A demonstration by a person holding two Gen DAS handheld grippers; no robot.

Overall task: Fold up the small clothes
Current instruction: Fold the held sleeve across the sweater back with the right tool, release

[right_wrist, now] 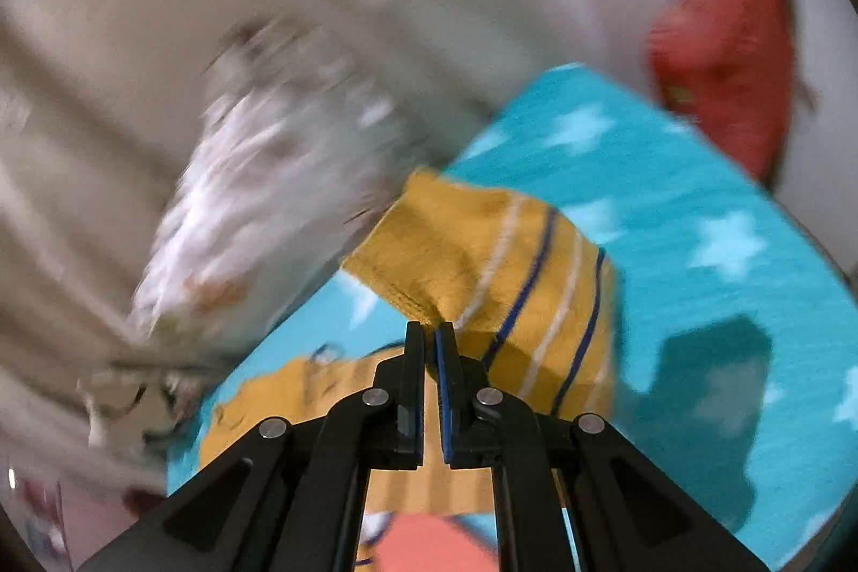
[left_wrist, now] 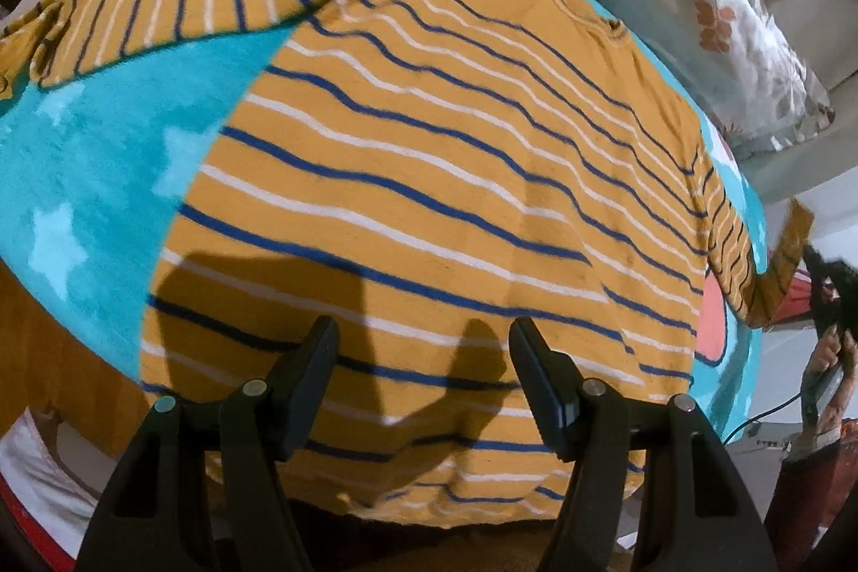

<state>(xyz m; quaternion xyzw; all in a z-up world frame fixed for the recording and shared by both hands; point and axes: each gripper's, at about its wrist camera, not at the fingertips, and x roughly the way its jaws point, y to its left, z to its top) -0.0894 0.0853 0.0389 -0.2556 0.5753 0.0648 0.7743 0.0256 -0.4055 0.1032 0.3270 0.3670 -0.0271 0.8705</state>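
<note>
Item 1 — right gripper (right_wrist: 429, 331): your jaws are pinched tight on the plain cuff end of the sleeve (right_wrist: 482, 261), near its hem. The grip sits at the tip, presumably so the whole sleeve follows when you carry it across the body for the first fold. This view is smeared by motion, so how much cloth lies between the pads is hard to say.

Item 2 — left gripper (left_wrist: 423, 379): your jaws stand moderately wide, holding nothing, poised over the lower hem of the mustard striped long-sleeved top (left_wrist: 429, 175). Their shadow falls on the cloth; it looks as if they hover rather than press, ready to pin or take the hem.

Item 3 — the top: spread flat, back or front up, on the turquoise star-print blanket (left_wrist: 80, 175), other sleeve (left_wrist: 161, 9) stretched outward at upper left, laid out so its fold lines are reachable.

Item 4 — surroundings: floral pillow (left_wrist: 713, 20) beyond the blanket's far edge, clear of the work.
</note>
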